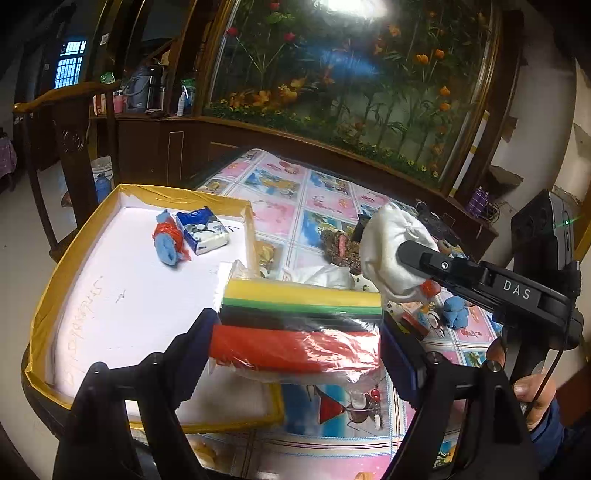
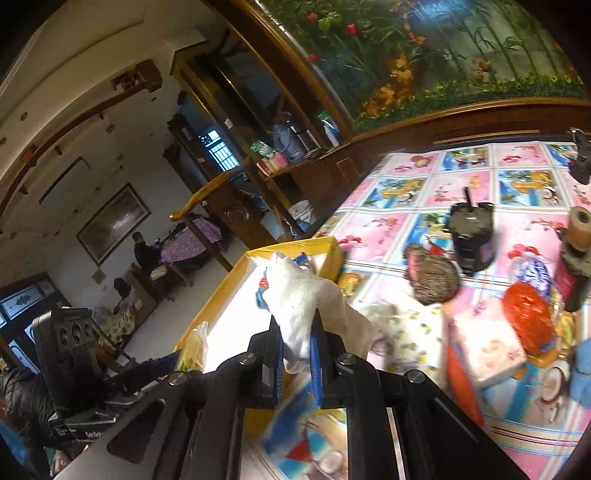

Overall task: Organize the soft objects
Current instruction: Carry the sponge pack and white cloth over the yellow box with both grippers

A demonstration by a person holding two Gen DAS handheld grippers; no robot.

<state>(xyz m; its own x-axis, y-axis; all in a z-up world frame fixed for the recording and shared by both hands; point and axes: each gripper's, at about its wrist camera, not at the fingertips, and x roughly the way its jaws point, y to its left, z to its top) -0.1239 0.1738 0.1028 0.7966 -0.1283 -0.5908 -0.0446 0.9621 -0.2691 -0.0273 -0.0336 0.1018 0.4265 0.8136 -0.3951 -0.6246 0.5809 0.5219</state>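
Our left gripper (image 1: 297, 338) clamped on a bagged sponge stack (image 1: 299, 325) above the yellow-edged tray (image 1: 48, 295), only its view shows us the tissue pack (image 1: 202, 229) inside, our right gripper (image 2: 297, 356) pinching a white cloth (image 2: 301, 299), right view adds a pink tissue pack (image 2: 487, 349) on the tabletop (image 2: 417, 229)

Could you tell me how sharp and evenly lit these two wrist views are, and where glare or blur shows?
Left wrist view: mostly sharp; glare bleaches the mural's top and the white tray floor; the bagged sponges show sheen. Right wrist view: motion blur smears the tablecloth and tissue pack, while the white cloth stays fairly crisp. Both bend straight edges strongly.
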